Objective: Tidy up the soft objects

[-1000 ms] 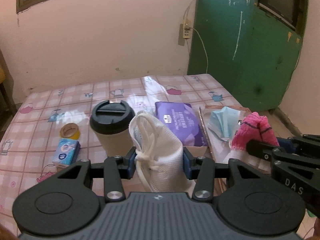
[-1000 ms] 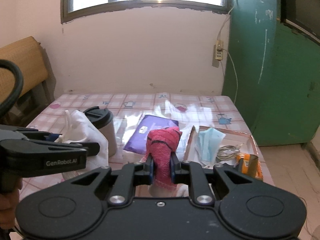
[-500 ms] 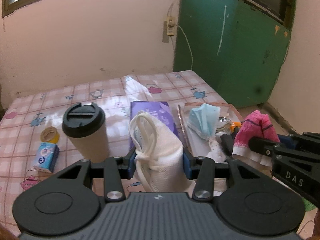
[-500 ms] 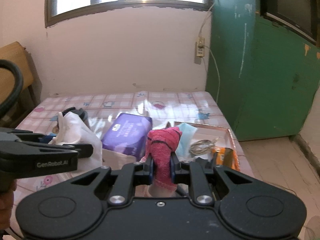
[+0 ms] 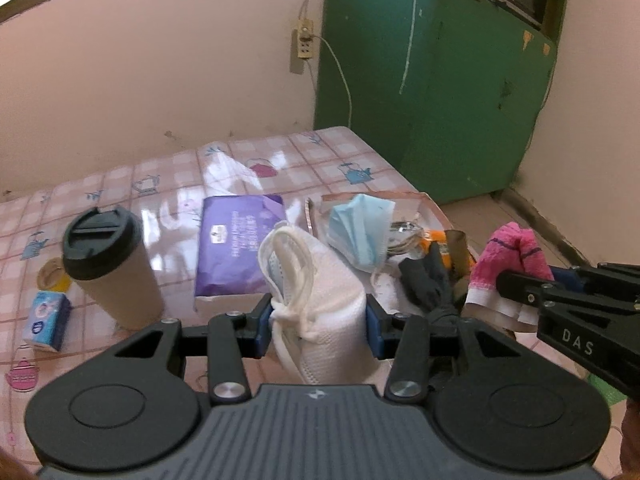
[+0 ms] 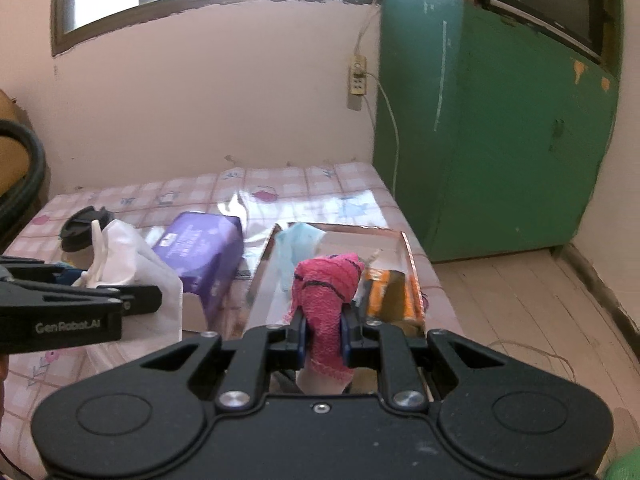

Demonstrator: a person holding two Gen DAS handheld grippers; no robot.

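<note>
Left gripper clamps white mask; right gripper clamps pink cloth.

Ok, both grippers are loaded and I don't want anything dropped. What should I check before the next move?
1. Left gripper clamped on white mesh mask: ok.
2. Right gripper clamped on pink cloth: ok.
3. Tray within reach ahead: ok.
4. Free room in tray: not ok, blue mask and black glove crowd it.
5. Coffee cup clear of the left gripper's path: cannot tell.
</note>
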